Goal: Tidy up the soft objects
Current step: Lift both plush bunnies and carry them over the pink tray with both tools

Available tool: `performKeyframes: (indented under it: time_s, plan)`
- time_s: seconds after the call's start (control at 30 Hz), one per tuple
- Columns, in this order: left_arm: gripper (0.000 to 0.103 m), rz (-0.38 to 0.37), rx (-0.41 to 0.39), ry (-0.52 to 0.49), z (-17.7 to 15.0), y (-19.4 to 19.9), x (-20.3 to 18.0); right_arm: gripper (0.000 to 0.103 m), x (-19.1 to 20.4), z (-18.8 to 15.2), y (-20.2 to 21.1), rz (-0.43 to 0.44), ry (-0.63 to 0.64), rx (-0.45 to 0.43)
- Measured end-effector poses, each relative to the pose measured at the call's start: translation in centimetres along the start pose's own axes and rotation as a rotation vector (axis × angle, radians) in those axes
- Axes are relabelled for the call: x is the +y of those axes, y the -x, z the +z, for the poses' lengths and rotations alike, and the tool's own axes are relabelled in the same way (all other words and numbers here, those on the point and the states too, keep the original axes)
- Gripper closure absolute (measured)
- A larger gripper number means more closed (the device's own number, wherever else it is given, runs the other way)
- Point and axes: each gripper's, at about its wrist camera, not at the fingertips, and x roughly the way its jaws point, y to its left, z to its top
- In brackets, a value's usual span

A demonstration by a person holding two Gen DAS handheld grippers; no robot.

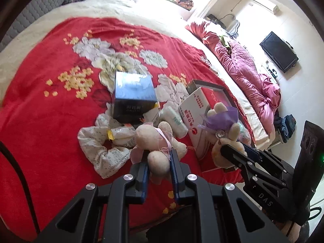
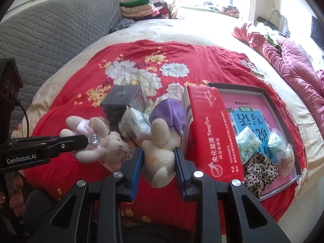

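In the left wrist view my left gripper (image 1: 159,155) is shut on a cream plush bunny with a pink ribbon (image 1: 145,135), lifted just above the red floral blanket (image 1: 40,111). The right wrist view shows my right gripper (image 2: 158,151) shut on a second cream plush bunny with a purple bow (image 2: 160,158). Each gripper appears in the other's view: the right gripper (image 1: 232,147) holds the purple-bow bunny (image 1: 221,119), and the left gripper (image 2: 85,141) holds the pink-ribbon bunny (image 2: 101,141). A white floral scrunchie (image 1: 101,151) lies on the blanket to the left.
A dark box (image 1: 133,93) and tissue packs (image 1: 174,121) lie behind the bunnies. A red and white carton (image 2: 212,131) stands beside a shallow tray (image 2: 269,99) that holds tissue packs and a leopard scrunchie (image 2: 259,170). A pink quilt (image 2: 293,66) is at the right, a grey headboard (image 2: 50,30) at the left.
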Motion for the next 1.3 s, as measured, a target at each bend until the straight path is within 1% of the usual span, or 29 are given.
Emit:
performKeyframes:
  time_s: [0.33, 0.57, 0.67, 0.83, 0.97, 1.07, 1.3]
  plan:
    - [0.084, 0.058, -0.044, -0.051, -0.2, 2.9, -2.0, 0.072, 0.6, 0.5, 2.1, 0.034, -0.008, -0.045]
    - [0.084, 0.088, -0.073, -0.077, -0.2, 4.7, -3.2, 0.072, 0.6, 0.9, 4.3, 0.098, -0.061, -0.082]
    - [0.084, 0.094, -0.085, -0.083, -0.1, 5.6, -3.5, 0.072, 0.8, 1.1, 5.3, 0.111, -0.07, -0.098]
    - [0.084, 0.122, -0.102, -0.099, 0.3, 7.1, -4.3, 0.072, 1.3, 1.9, 7.0, 0.154, -0.087, -0.117]
    - [0.084, 0.137, -0.119, -0.111, 0.7, 8.5, -4.8, 0.072, 2.0, 2.7, 8.7, 0.165, -0.083, -0.145]
    - [0.084, 0.169, -0.135, -0.131, 0.8, 9.3, -5.3, 0.072, 2.4, 3.2, 9.6, 0.188, -0.094, -0.157]
    - [0.084, 0.181, -0.141, -0.139, 1.2, 10.4, -5.7, 0.072, 1.9, 4.1, 10.8, 0.226, -0.134, -0.162]
